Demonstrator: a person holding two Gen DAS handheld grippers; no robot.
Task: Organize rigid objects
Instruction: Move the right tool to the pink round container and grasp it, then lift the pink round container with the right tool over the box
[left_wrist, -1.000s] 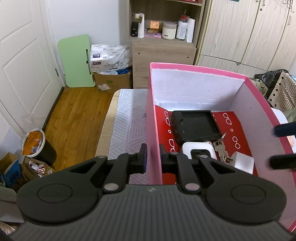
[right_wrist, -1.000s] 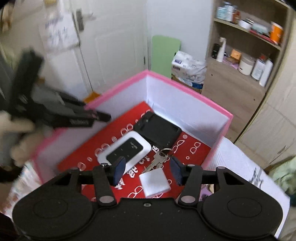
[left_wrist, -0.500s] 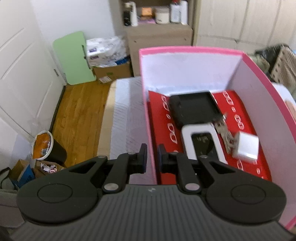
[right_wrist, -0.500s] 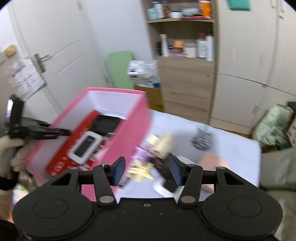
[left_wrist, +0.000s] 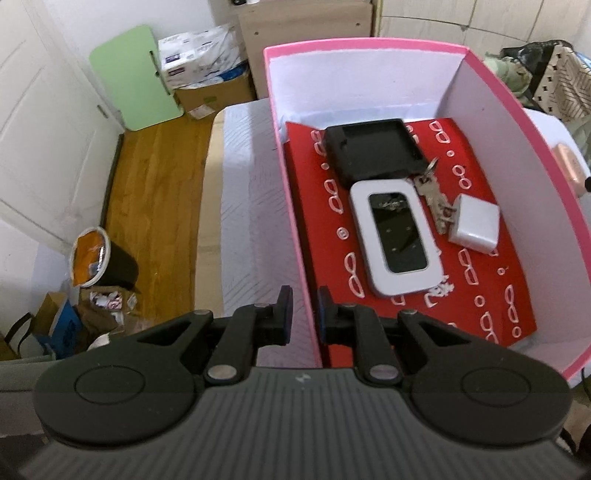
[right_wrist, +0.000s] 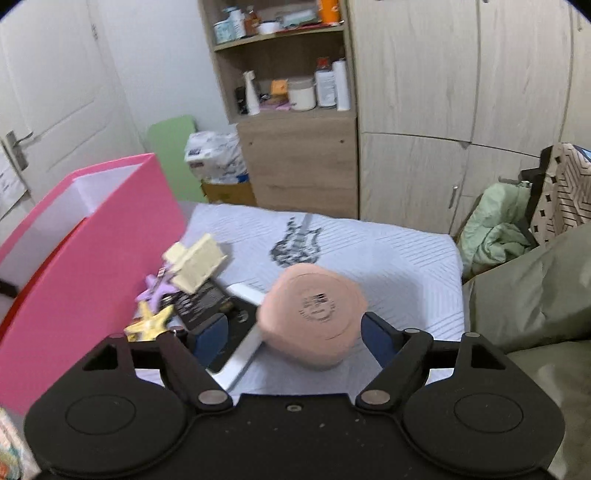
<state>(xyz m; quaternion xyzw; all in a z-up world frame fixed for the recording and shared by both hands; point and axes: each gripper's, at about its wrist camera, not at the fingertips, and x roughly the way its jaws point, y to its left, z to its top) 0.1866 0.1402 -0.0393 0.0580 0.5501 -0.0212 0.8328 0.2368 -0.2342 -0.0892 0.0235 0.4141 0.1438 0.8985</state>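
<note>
Case (right_wrist: 312, 317) sits between right jaws just opened wide; left jaws clamp box wall (left_wrist: 295, 236).

Keys (left_wrist: 436, 199) lie between router (left_wrist: 397, 236) and charger (left_wrist: 474, 223) in box (left_wrist: 369, 61).

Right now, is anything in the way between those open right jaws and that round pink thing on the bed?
Nothing visible. The pink case lies between the right gripper's just-widened jaws, pads untouched. A white strip lies alongside it.
</note>
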